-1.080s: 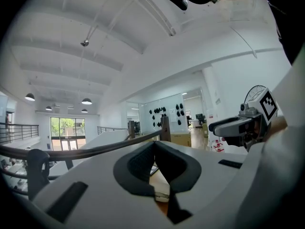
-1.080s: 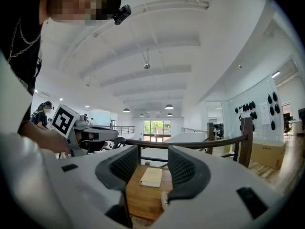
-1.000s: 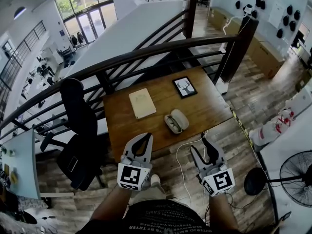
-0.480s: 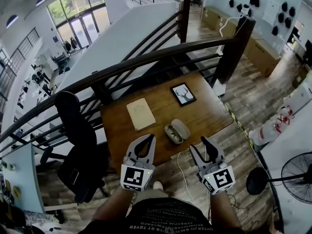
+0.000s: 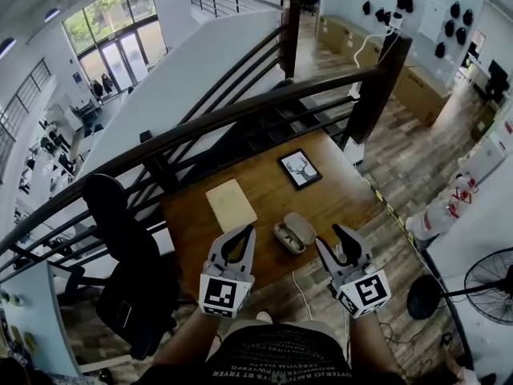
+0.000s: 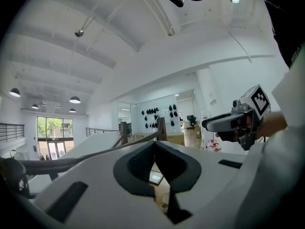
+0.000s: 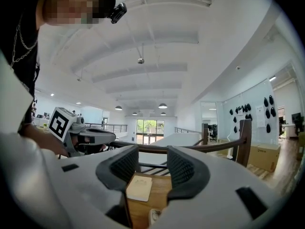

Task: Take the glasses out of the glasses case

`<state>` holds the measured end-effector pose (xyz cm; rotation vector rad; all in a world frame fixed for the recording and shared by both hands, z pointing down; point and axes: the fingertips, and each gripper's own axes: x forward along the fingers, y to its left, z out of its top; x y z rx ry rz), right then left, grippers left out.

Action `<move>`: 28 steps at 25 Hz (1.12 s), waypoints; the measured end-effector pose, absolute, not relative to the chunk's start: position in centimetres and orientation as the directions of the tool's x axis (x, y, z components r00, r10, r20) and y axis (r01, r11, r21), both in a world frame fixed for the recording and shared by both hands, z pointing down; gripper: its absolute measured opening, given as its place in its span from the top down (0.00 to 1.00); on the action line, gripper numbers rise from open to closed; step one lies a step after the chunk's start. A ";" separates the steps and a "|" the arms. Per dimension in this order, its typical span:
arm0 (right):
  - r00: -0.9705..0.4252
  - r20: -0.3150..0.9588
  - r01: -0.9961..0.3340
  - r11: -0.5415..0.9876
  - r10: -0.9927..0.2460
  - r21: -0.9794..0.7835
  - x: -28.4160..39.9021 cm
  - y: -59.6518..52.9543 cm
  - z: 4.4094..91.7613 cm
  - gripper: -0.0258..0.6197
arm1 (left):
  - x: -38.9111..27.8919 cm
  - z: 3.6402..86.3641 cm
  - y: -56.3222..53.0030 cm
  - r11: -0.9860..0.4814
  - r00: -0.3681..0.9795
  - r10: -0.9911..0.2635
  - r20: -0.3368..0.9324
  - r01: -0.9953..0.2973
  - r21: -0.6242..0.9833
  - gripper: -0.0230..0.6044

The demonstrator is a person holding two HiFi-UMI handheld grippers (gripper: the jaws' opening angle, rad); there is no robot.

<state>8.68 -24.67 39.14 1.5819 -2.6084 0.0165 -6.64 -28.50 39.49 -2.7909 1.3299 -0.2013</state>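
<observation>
**Inspector:** Tools first. State of each?

**Assessor:** Left gripper (image 5: 243, 233): the jaw tips meet and nothing is between them. Right gripper (image 5: 332, 239): the jaws stand well apart and are empty, with only tabletop visible through the gap. Each is held about level in one hand, at the near edge of the table (image 5: 345, 187). Neither touches anything on it.

**Inspector:** Location of the case?

**Assessor:** The case (image 5: 292, 233) lies open on the table, close to the near edge. In the head view it sits between the two grippers, just beyond their tips, and neither touches it. The lid is laid back on the far-right side. The near half holds a darker shape, recorded as the glasses (image 5: 284, 237), but it is too small to confirm more.

**Inspector:** Other items on the table?

**Assessor:** There are two. A pale notepad (image 5: 231, 204) lies flat to the left of the case and apart from it. A dark frame (image 5: 300, 169) showing a deer lies flat beyond the case, toward the far right corner.

**Inspector:** Surroundings?

**Assessor:** A black chair (image 5: 120, 231) stands at the table's left side. A dark railing (image 5: 240, 107) runs along the far side of the table, with a lower level beyond it. A fan (image 5: 490, 285) stands on the wood floor at the far right, well apart from the table.
</observation>
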 end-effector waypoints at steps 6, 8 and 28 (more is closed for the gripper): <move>-0.445 0.133 -0.892 0.451 -0.885 0.016 8.3 -26.3 40.6 0.70 | -7.0 40.9 -30.5 -0.647 0.638 -0.761 0.113 -0.760 -0.060 0.92; -0.444 0.149 -0.893 0.450 -0.883 0.007 8.3 -26.8 41.3 0.70 | -7.0 41.8 -31.1 -0.651 0.641 -0.757 0.128 -0.758 -0.051 0.92; -0.523 0.262 -0.849 0.523 -0.811 -0.076 9.6 -32.9 48.9 0.70 | -4.8 45.5 -37.1 -0.608 0.595 -0.782 0.186 -0.794 -0.012 0.92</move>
